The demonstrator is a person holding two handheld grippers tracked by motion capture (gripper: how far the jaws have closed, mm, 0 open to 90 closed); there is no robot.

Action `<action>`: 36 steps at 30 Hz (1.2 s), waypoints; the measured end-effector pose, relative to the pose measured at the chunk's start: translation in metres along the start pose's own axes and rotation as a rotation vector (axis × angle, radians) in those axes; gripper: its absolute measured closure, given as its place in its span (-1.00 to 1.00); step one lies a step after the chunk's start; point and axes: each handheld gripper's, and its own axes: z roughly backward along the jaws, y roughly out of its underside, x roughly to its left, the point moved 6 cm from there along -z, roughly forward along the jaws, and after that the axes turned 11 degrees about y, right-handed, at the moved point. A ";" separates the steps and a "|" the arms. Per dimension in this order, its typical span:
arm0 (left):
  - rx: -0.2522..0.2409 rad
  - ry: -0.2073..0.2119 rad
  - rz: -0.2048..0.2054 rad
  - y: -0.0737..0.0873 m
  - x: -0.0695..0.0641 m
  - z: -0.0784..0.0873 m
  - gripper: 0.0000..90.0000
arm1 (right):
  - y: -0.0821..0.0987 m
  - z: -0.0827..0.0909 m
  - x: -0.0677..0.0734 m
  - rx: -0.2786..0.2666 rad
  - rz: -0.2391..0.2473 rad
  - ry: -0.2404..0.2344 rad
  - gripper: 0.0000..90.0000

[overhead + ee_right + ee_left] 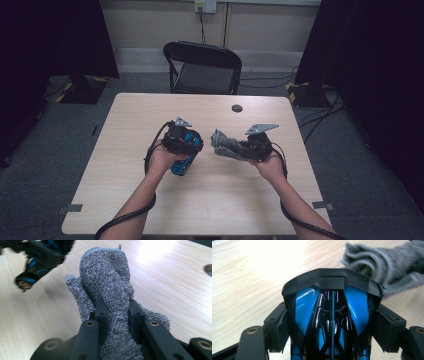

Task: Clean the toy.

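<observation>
Above the middle of the pale wooden worktop (125, 200), the person holds both grippers close to each other, the two apart with a small gap between them. The left gripper (186, 146) has its jaws spread wide around a glossy blue and black toy car (332, 315); in the left gripper view the pads press against the car's two sides, and a matt black band runs across its far end. In the high view the car sits just left of centre, raised off the worktop in the left hand (160, 161). The right gripper (116, 307) has its jaws drawn nearly together and clamped on a bunched grey cloth (107, 277), which bulges up beyond the fingertips and spills out beneath them. In the high view the cloth sits just right of centre, pointing toward the car, with the right hand (271, 164) behind it. A round hole (237, 108) lies in the worktop's far part, and a black folding chair (202, 67) stands beyond the far edge.
</observation>
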 end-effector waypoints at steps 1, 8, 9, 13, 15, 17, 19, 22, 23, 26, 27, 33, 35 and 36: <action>-0.001 0.002 -0.009 0.000 -0.002 0.000 -0.43 | 0.000 0.000 -0.002 0.002 -0.003 0.006 0.66; 0.000 0.036 -0.044 -0.002 -0.019 -0.004 -0.43 | -0.008 0.000 -0.021 -0.001 -0.047 0.071 0.66; 0.001 0.037 -0.048 -0.002 -0.021 -0.004 -0.43 | -0.010 0.000 -0.022 -0.003 -0.045 0.077 0.66; 0.007 0.052 -0.058 -0.001 -0.028 -0.009 -0.43 | -0.021 -0.001 -0.018 -0.015 -0.034 0.083 0.66; 0.009 0.058 -0.069 -0.001 -0.031 -0.011 -0.43 | -0.027 -0.002 -0.016 -0.019 -0.024 0.088 0.66; 0.008 0.067 -0.068 -0.001 -0.035 -0.014 -0.43 | -0.033 -0.005 -0.012 -0.020 -0.015 0.085 0.66; 0.019 0.074 -0.074 0.000 -0.038 -0.016 -0.43 | -0.037 -0.007 -0.010 -0.023 -0.011 0.077 0.66; 0.024 0.083 -0.083 0.001 -0.042 -0.019 -0.43 | -0.043 -0.011 -0.006 -0.022 -0.004 0.075 0.66; 0.023 0.089 -0.084 0.001 -0.044 -0.020 -0.43 | -0.045 -0.011 -0.005 -0.021 -0.002 0.078 0.66; 0.027 0.097 -0.094 0.001 -0.049 -0.022 -0.43 | -0.049 -0.015 -0.002 -0.016 0.003 0.078 0.66; 0.024 0.104 -0.095 0.000 -0.050 -0.023 -0.43 | -0.051 -0.016 0.000 -0.017 0.004 0.073 0.66; 0.032 0.085 -0.089 -0.003 -0.046 -0.025 -0.43 | -0.056 -0.019 0.017 -0.025 0.032 0.027 0.66; 0.030 0.080 -0.081 -0.003 -0.044 -0.026 -0.43 | -0.056 -0.019 0.023 -0.022 0.048 0.014 0.66; 0.029 0.080 -0.080 -0.003 -0.043 -0.025 -0.43 | -0.055 -0.019 0.025 -0.020 0.052 0.005 0.66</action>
